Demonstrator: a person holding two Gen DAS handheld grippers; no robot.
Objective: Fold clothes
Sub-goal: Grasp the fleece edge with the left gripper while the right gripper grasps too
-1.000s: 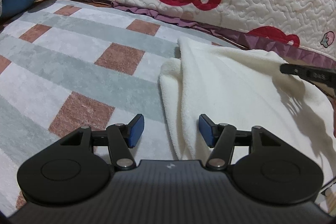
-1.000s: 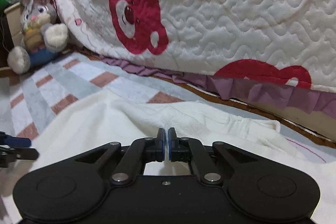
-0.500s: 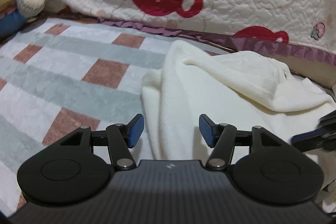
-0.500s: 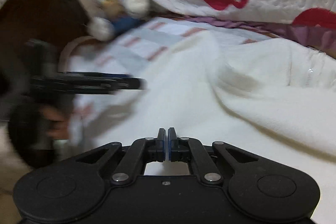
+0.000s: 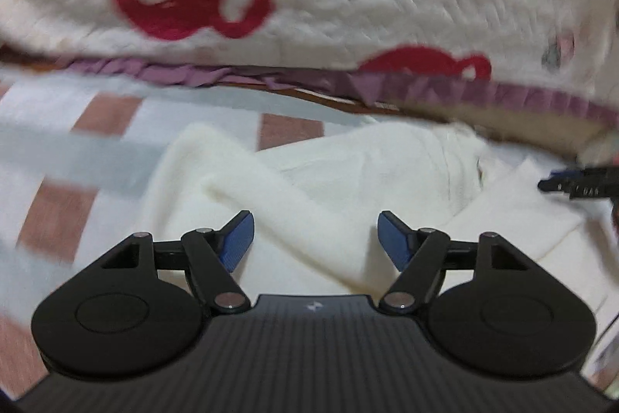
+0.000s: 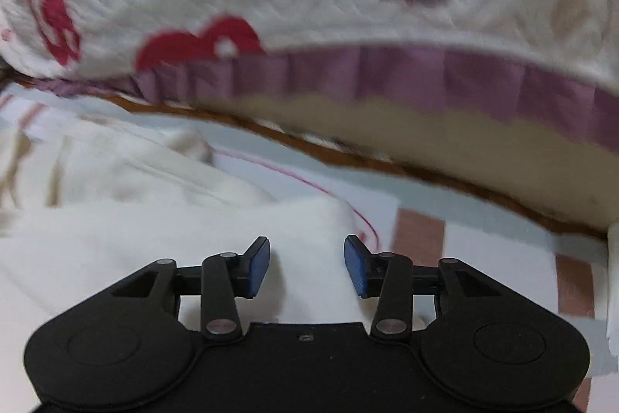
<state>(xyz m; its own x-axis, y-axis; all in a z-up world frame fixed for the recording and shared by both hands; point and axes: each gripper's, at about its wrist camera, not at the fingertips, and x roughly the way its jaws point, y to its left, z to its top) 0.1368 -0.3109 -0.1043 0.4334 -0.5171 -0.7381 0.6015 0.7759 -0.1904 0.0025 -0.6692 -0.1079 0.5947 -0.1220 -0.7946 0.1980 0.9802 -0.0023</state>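
nearest me, my left gripper (image 5: 315,239) is hanging with its blue pads wide apart and nothing between them, just as it was a second ago, over a diagonal ridge of the cream fleece garment (image 5: 348,180). my right gripper (image 6: 306,268) is the one that is changing: half a second ago its pads were pressed together, and now they are standing apart with only a soft hump of the garment (image 6: 154,239) lying under the gap, not pinched. i am reading that as a release, so the layer i was carrying across is now lying where it dropped, doubled over the part below. that suggests one fold is being laid down, though whether more folds are wanted i am not able to judge from here.

a little further out, the garment is resting on the checked rug (image 5: 96,111), bunched into thick overlapping layers rather than flat. in the left view the tip of my right gripper (image 5: 580,182) is showing at the right edge, just above the cloth.

beyond that the quilted bear bedspread (image 5: 348,6) with its purple frill is hanging over the bed's side.

both views are smearing with motion, so the garment's seams and what may be a collar are hard to make out. its near part is hidden behind the gripper bodies, and its full outline is cut off.
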